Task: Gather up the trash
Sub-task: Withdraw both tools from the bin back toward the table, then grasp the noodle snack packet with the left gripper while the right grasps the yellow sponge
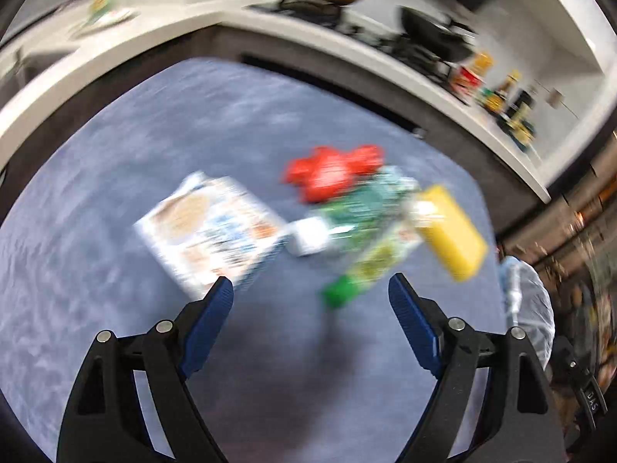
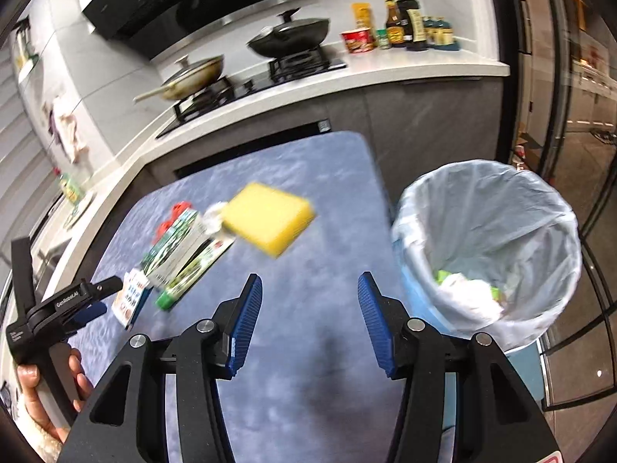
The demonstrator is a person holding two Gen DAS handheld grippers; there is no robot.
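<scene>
1. Right wrist view: the blue-topped counter (image 2: 300, 332) fills the middle, with the kitchen worktop (image 2: 385, 73) running behind it from 9 to 1 o'clock.
2. The trash bin (image 2: 489, 208), lined with a pale bag, stands off the counter's edge at 3 o'clock; crumpled white and green scraps lie at its bottom.
3. The right claw (image 2: 310, 316) hangs released over bare counter, its blue pads wide apart and gripping nothing.
4. The left claw (image 1: 310, 301) is likewise spread and empty; in the right wrist view it sits at 9 o'clock, beside the trash.
5. The trash lies clustered on the counter: a white printed box (image 1: 208, 227) at 10 o'clock in the blurred left wrist view, a green-capped package (image 1: 366, 239) just beside it, a red item (image 1: 331, 171) behind.
6. The yellow sponge (image 2: 270, 222) touches the package's far end, at 12 o'clock.
</scene>
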